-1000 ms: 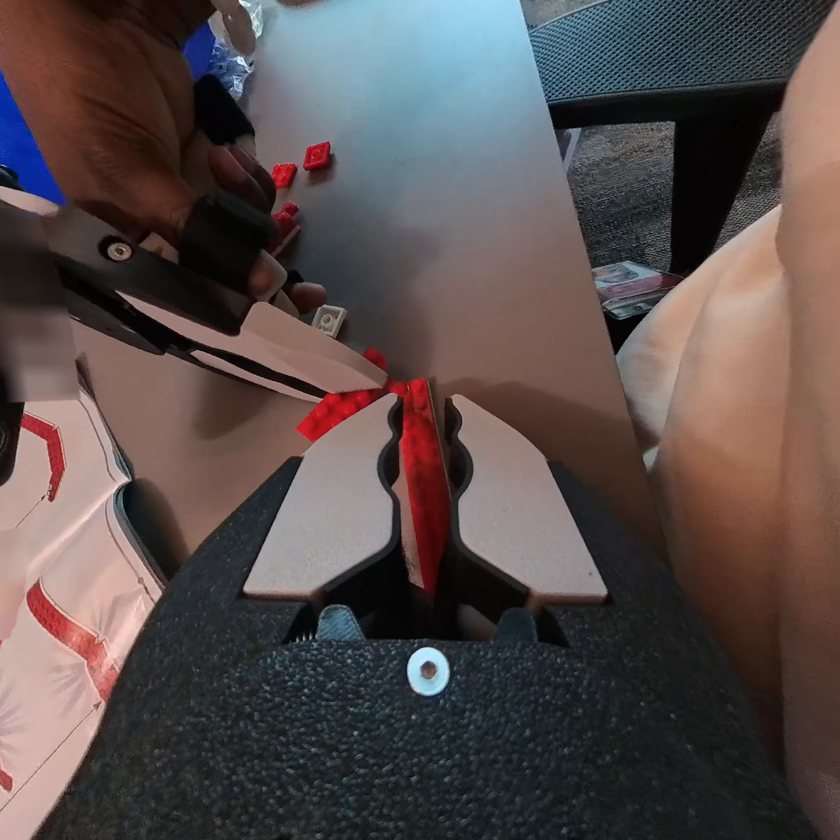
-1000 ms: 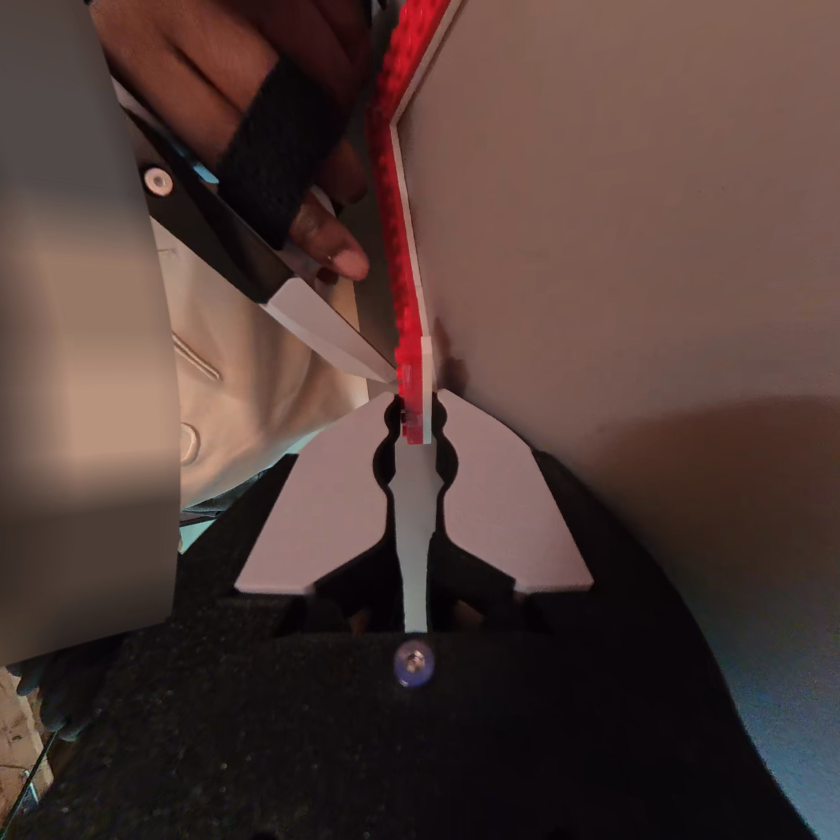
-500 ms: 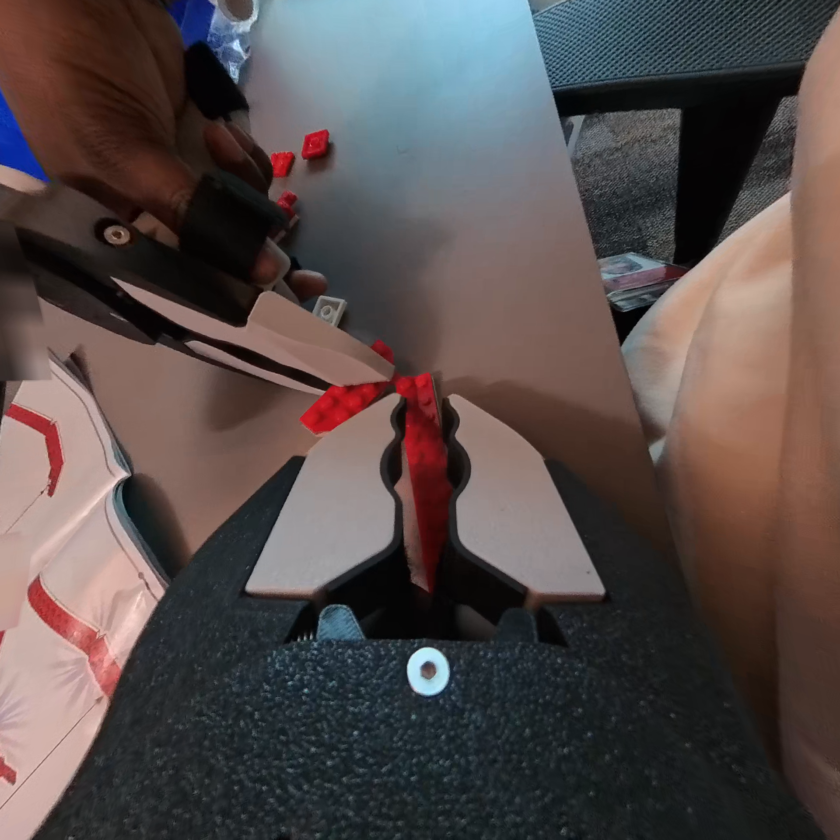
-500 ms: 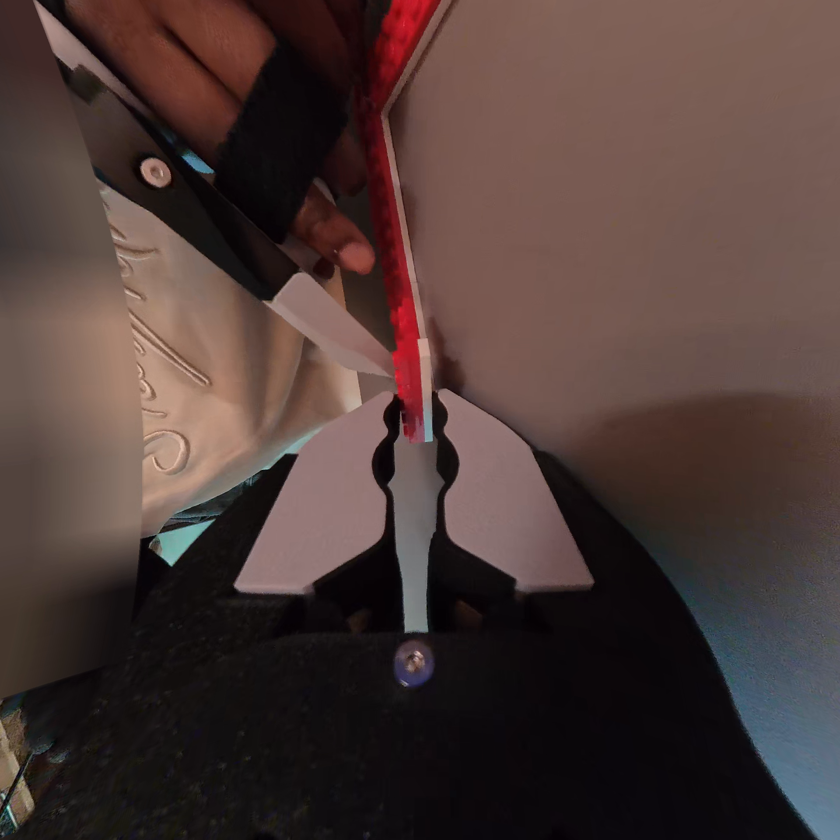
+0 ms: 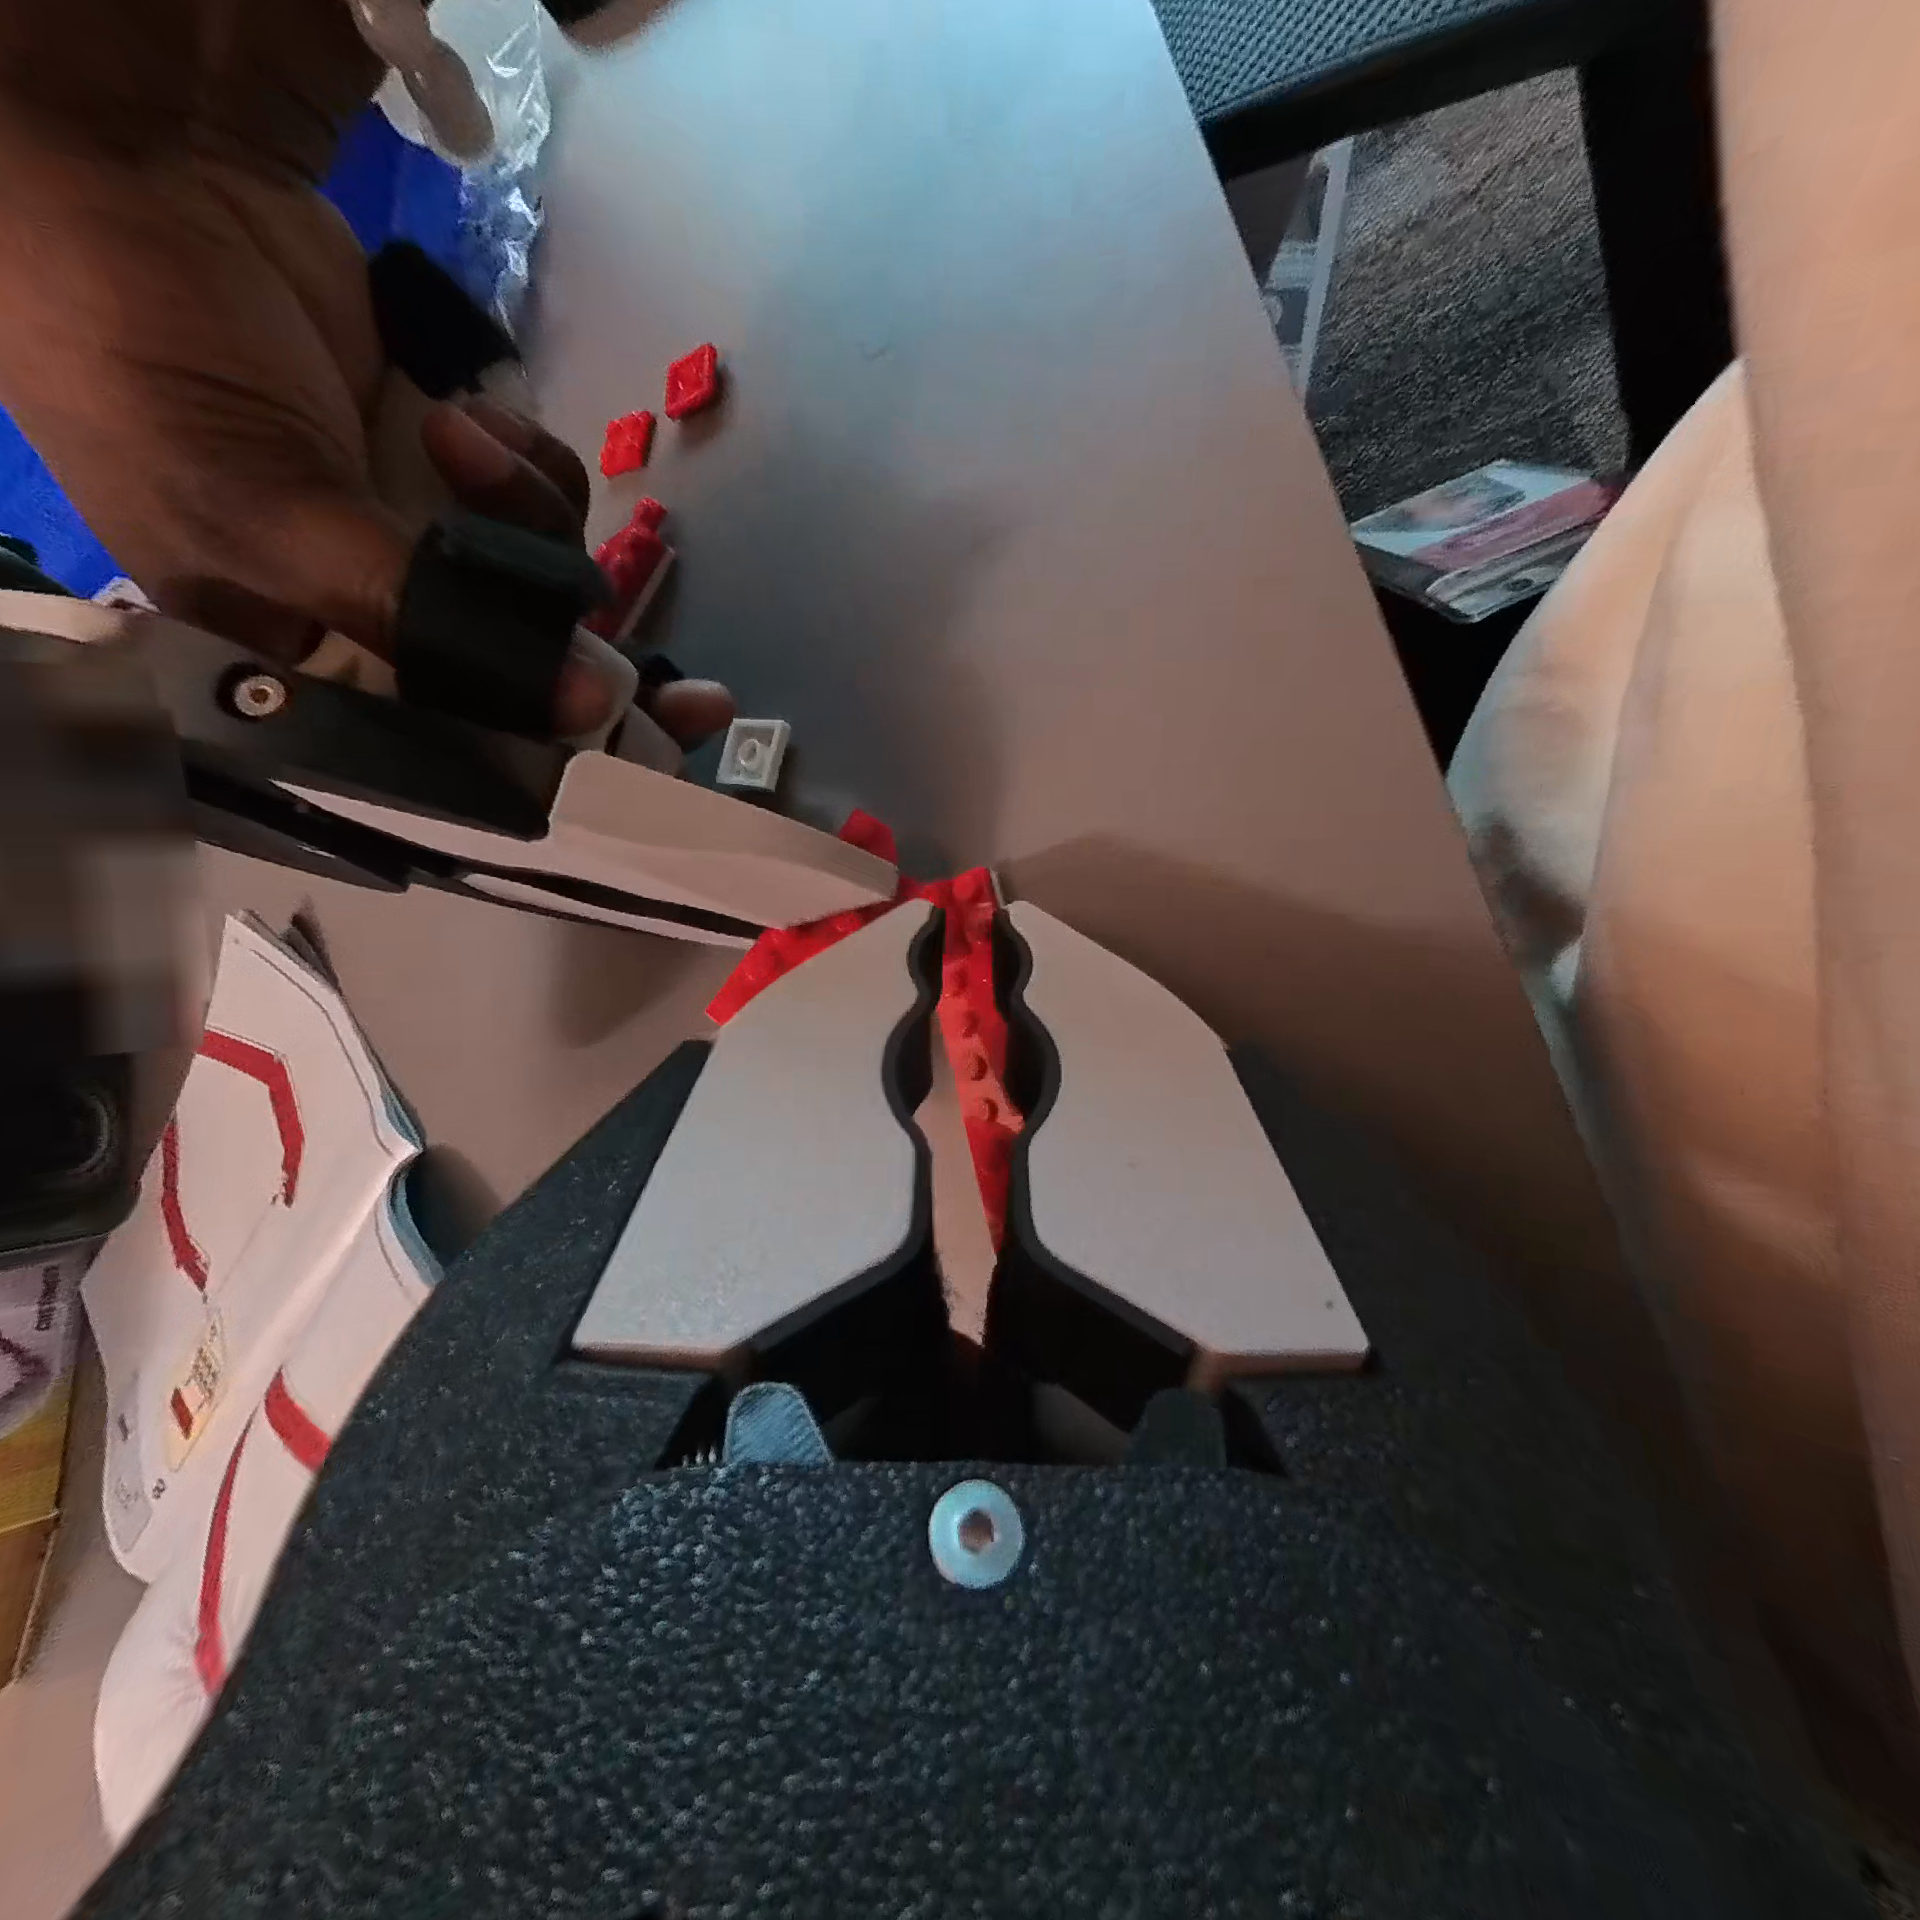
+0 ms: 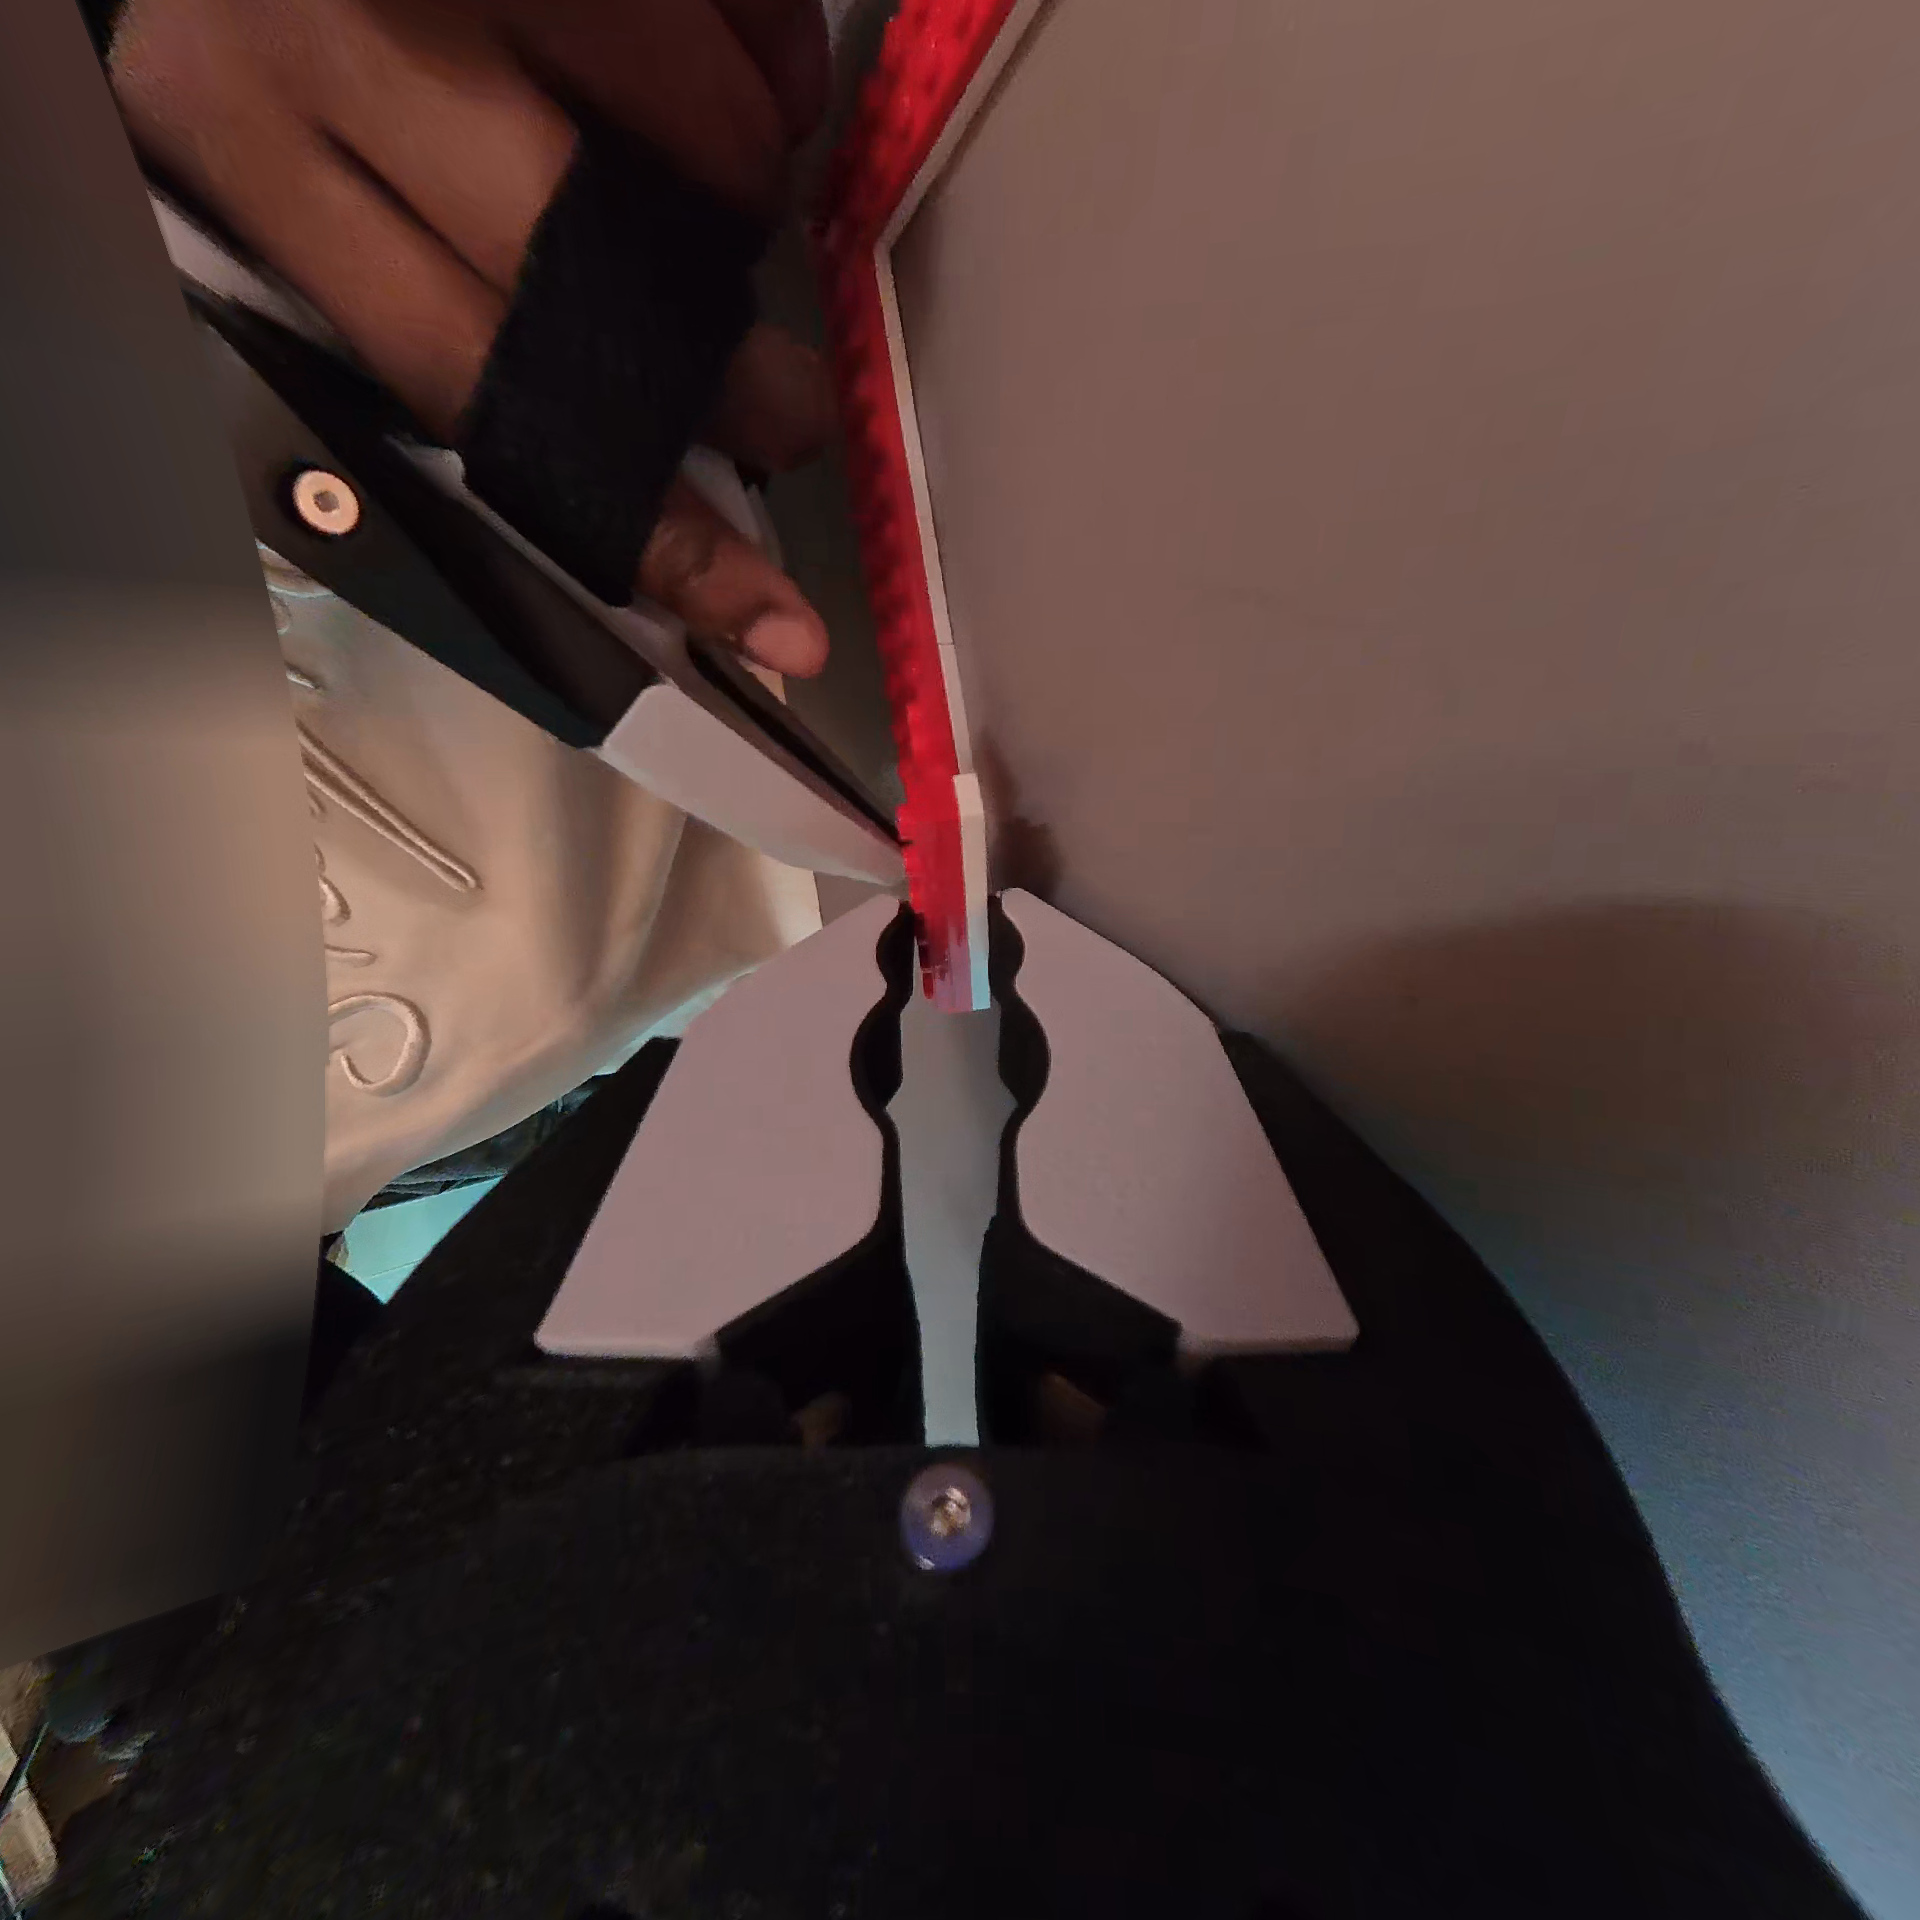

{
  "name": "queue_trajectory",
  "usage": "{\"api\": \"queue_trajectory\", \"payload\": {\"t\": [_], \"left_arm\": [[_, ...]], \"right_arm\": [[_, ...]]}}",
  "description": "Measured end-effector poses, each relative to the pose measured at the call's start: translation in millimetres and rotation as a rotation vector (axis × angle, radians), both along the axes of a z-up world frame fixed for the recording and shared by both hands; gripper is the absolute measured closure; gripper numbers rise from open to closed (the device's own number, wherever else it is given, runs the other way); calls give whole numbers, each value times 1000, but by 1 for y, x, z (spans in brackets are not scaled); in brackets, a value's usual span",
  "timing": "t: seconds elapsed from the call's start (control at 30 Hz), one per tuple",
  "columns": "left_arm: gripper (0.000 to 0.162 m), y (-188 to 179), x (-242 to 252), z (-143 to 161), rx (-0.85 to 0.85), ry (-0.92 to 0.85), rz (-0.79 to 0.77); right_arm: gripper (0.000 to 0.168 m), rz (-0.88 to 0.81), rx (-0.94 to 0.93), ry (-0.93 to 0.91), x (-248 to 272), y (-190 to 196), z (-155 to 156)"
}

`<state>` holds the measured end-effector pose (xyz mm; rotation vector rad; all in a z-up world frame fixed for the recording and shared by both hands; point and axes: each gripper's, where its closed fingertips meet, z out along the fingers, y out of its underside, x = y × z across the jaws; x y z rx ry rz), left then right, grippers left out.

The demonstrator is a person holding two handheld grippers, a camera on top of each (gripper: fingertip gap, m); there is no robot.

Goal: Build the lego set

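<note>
A grey tabletop (image 5: 935,312) is filling the background, with carpet and a dark mesh chair (image 5: 1403,73) lying beyond its far edge. The left gripper (image 5: 961,914) is pinching a long red-and-white Lego plate assembly (image 5: 977,1049) edge-on, the piece running back between the jaws along their length. The right gripper (image 6: 948,914) is pinching the same assembly (image 6: 914,623) at its near end, only the tip of the piece sitting between its fingertips; in its own view the studded red face is turned left and the white layer right, with the long axis stretching straight away from the jaws. In the left wrist view the right gripper (image 5: 873,883) is coming in from the left, its tips meeting the assembly just ahead of the left jaws, where a second red arm of the assembly is splaying off to the left. Both claws are therefore gripping close together on one piece, so any pressing or alignment seems to turn on that long axis staying in line. Beyond the assembly, a small white plate (image 5: 750,750) and several loose red pieces (image 5: 665,405) are lying on the table, and left of it an instruction booklet (image 5: 239,1247) is lying open.
</note>
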<state>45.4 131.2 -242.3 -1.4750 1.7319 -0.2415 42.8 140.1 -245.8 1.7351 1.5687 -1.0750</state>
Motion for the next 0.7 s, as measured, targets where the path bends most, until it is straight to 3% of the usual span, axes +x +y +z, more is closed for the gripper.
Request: {"api": "queue_trajectory", "payload": {"t": [0.13, 0.37, 0.7], "left_arm": [[159, -3, 0, -2, -57, -7, -1], [152, 0, -2, 0, -74, -42, 25], [155, 1, 0, 0, -170, -75, 51]], "right_arm": [[155, 2, 1, -6, 0, 0, 0], [155, 9, -5, -12, 0, 0, 0], [155, 19, -5, -13, 0, 0, 0]]}}
